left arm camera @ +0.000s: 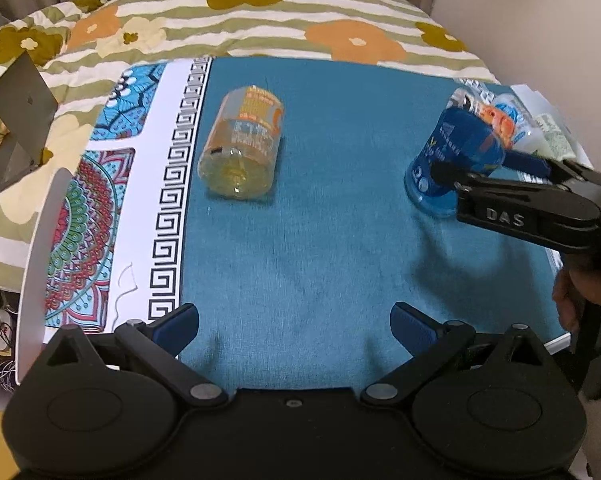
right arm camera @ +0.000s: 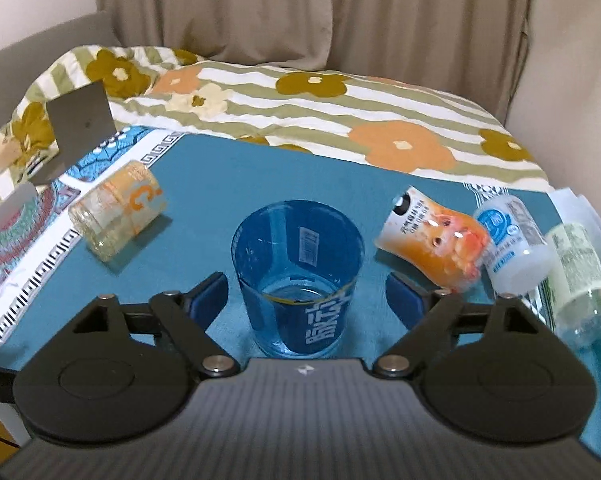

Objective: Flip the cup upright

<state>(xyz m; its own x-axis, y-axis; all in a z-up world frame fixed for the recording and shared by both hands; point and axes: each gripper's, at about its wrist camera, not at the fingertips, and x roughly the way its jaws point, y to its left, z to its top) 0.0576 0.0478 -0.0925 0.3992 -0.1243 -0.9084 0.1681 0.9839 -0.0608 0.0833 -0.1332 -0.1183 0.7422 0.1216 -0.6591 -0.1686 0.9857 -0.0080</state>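
Note:
A blue see-through cup [right arm camera: 298, 276] stands upright on the teal cloth, mouth up. My right gripper [right arm camera: 306, 300] is open, one finger on each side of the cup with a gap on both sides. In the left wrist view the blue cup [left arm camera: 454, 160] stands at the right with the right gripper [left arm camera: 496, 170] around it. A yellow see-through cup [left arm camera: 242, 142] lies on its side near the cloth's left border; it also shows in the right wrist view [right arm camera: 118, 210]. My left gripper [left arm camera: 294, 330] is open and empty near the front edge.
An orange bottle [right arm camera: 436, 236], a white-blue bottle [right arm camera: 514, 236] and a pale green bottle [right arm camera: 580, 264] lie at the right. A grey laptop [left arm camera: 20, 120] stands at the left on a flowered blanket [left arm camera: 260, 20]. A patterned mat [left arm camera: 88, 232] covers the table's left edge.

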